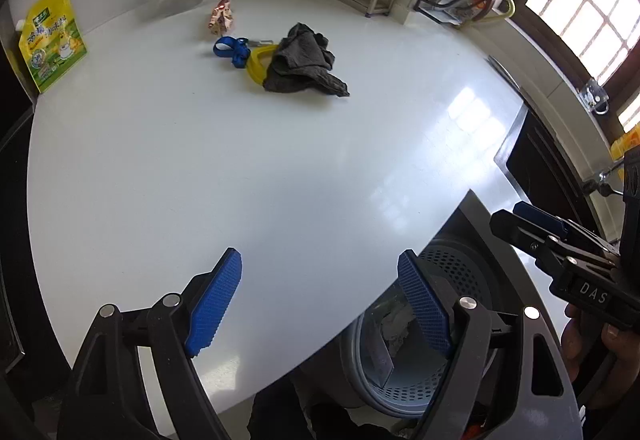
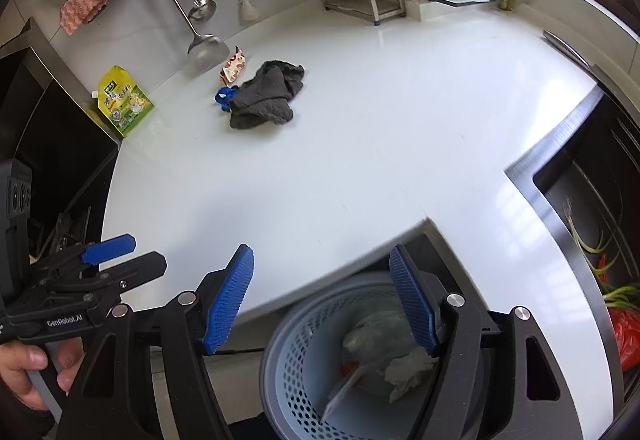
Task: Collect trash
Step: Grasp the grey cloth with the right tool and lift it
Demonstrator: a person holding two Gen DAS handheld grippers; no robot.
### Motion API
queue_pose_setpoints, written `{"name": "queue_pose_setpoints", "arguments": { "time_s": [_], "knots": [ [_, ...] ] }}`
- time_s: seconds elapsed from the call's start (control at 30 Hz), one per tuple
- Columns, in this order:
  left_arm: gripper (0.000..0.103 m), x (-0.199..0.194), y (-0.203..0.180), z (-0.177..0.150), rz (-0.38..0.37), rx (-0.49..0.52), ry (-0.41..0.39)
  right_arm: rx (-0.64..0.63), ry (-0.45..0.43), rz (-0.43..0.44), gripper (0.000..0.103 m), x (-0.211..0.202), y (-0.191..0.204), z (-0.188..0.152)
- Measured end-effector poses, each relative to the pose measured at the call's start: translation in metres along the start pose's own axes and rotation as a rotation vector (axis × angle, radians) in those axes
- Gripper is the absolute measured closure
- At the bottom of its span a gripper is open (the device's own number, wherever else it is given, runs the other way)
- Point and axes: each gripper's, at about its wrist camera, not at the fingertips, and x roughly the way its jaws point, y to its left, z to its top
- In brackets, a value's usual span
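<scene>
The table (image 1: 280, 168) is mostly bare w/ leftovers bunched at the far side. The bin (image 2: 304, 372) sits below its near edge, right under me, already holding crumpled paper. My left hand-held gripper (image 1: 320, 304) and right hand-held gripper (image 2: 320, 300) both gape wide, nothing between the jaws. Next trash, I reckon: the snack wrapper (image 1: 221, 17), straight ahead and far, beyond the dark rag (image 1: 302, 60), long axis running roughly away from me. Left looks approx. nearer.
</scene>
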Motion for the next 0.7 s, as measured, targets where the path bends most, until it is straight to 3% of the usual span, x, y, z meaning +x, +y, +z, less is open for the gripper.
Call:
{"name": "queue_pose_setpoints", "arguments": {
  "time_s": [0.4,0.7],
  "knots": [
    [0.024,0.002,0.083,0.034,0.044,-0.074,-0.023,-0.053,-0.032,0.018,0.031,0.089,0.083,0.120],
    [0.024,0.020,0.123,0.046,0.037,-0.083,0.019,-0.049,0.021,-0.131,0.031,0.176,0.104,0.166]
  ]
}}
